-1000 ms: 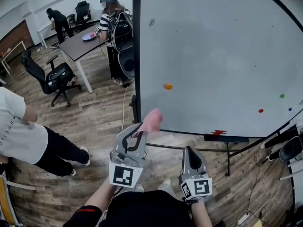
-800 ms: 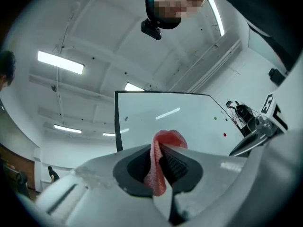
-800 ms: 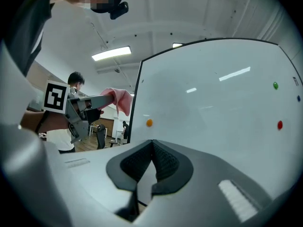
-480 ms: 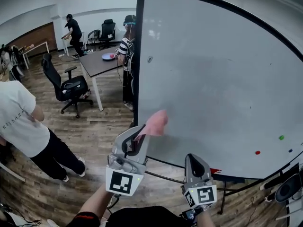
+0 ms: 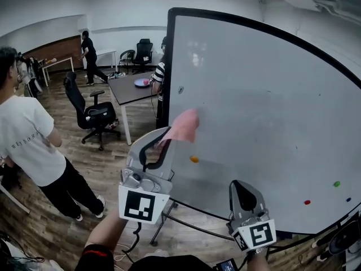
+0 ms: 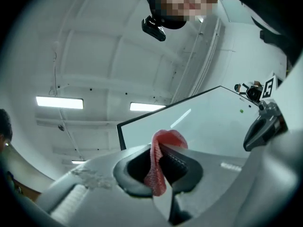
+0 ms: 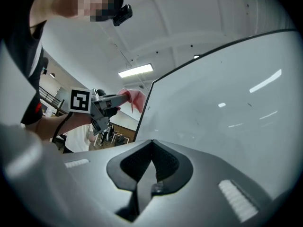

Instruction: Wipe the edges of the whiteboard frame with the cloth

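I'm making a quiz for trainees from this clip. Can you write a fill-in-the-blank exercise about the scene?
The left tongs are shut on a crumpled ___ cloth.
The right tongs are shut, holding ___.
The large white whiteboard has a thin ___ frame.
Below the cloth, a small round ___ magnet sits on the board.
Missing words: pink; nothing; black; orange.

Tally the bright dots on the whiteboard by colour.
Orange dot: 1
Green dot: 1
Red dot: 1
Blue dot: 1
Total: 4
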